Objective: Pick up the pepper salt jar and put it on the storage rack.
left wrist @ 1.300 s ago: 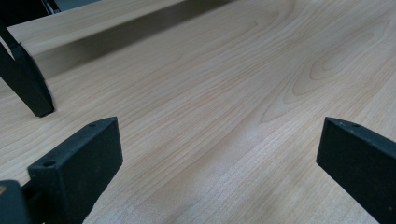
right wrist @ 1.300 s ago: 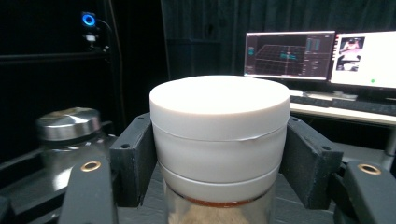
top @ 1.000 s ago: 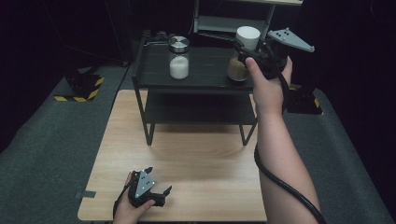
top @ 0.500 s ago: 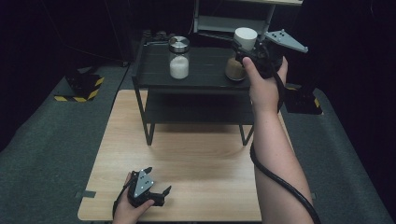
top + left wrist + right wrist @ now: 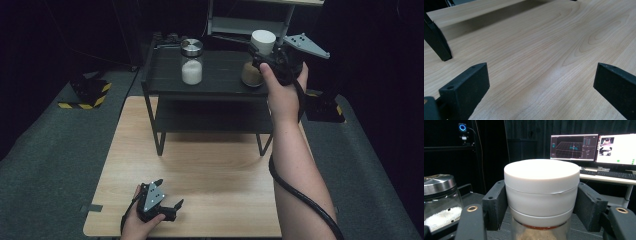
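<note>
A jar with brown contents stands at the right end of the black rack's top shelf. My right gripper is shut on its white lid, and in the right gripper view both pads clamp the sides of the white lid. A second jar with a metal cap and white grains stands on the same shelf to the left, apart from the first. My left gripper rests open on the wooden table near its front edge, with nothing between its jaws.
The rack has a lower shelf and thin legs standing on the table. Two lit monitors and a keyboard stand on a desk beyond the rack. Yellow-black marked blocks lie on the grey floor on both sides.
The right hand has shifted slightly to the left and turned a little while keeping its grip on the white lid. The left gripper has stayed in place.
</note>
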{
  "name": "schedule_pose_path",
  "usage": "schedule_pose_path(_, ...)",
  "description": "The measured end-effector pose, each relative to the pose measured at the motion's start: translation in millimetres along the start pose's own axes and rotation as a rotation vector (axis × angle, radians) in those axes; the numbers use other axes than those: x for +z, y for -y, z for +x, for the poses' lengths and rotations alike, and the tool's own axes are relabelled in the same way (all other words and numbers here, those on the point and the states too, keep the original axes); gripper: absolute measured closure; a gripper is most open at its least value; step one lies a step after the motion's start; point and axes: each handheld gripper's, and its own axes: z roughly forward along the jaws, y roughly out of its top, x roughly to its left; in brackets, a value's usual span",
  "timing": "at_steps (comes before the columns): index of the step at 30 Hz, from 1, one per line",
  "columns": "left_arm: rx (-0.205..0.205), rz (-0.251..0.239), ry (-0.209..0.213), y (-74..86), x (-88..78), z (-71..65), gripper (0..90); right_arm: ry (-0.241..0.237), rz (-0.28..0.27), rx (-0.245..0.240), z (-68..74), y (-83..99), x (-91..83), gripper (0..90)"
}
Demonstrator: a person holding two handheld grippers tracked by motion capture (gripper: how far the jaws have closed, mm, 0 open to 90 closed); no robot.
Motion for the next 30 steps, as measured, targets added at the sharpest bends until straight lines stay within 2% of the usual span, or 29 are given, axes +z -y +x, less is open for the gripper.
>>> schedule_pose_path(2, -0.011, -0.003, 0.0, 0.2, -0.1, 0.0, 0.7, 0.0, 0.006, 0.001, 0.1, -1.6, 0.0, 33.8)
schedule_pose_path(7, 0.004, 0.003, 0.0, -0.3, -0.2, -0.3, 0.7, 0.001, 0.014, 0.006, 0.5, -3.9, 0.3, 33.3)
schedule_pose_path(10, -0.005, 0.001, -0.003, -0.2, -0.1, -0.4, 0.7, -0.006, 0.015, 0.002, 0.1, -4.2, 0.7, 28.8)
schedule_pose_path(14, -0.011, -0.003, -0.001, 0.1, -0.3, 0.3, 0.7, -0.008, 0.033, 0.007, 1.3, -5.5, 2.5, 19.3)
schedule_pose_path(15, -0.009, -0.002, -0.001, -0.1, -0.4, 0.4, 0.7, -0.002, 0.033, 0.0, 2.7, -5.0, 2.7, 13.2)
schedule_pose_path(16, -0.007, 0.0, -0.001, -0.3, -0.6, 0.5, 0.7, -0.002, 0.033, 0.0, 2.7, -5.0, 2.7, 13.2)
schedule_pose_path(18, -0.013, -0.004, 0.0, 0.3, -0.2, 0.4, 0.7, 0.007, 0.03, 0.005, 4.3, -4.2, 2.8, 2.9)
schedule_pose_path(19, -0.013, -0.001, -0.001, -0.2, -0.2, 0.5, 0.7, 0.008, 0.027, 0.006, 4.3, -4.0, 2.5, 1.4)
schedule_pose_path(24, -0.014, -0.004, -0.001, 0.1, -0.2, 0.5, 0.7, 0.003, 0.006, 0.029, 2.6, -3.9, -2.5, 0.3)
schedule_pose_path(30, -0.001, 0.005, 0.0, -0.7, 0.1, -0.1, 0.7, -0.006, -0.006, 0.029, 1.3, -5.5, -10.9, 0.3)
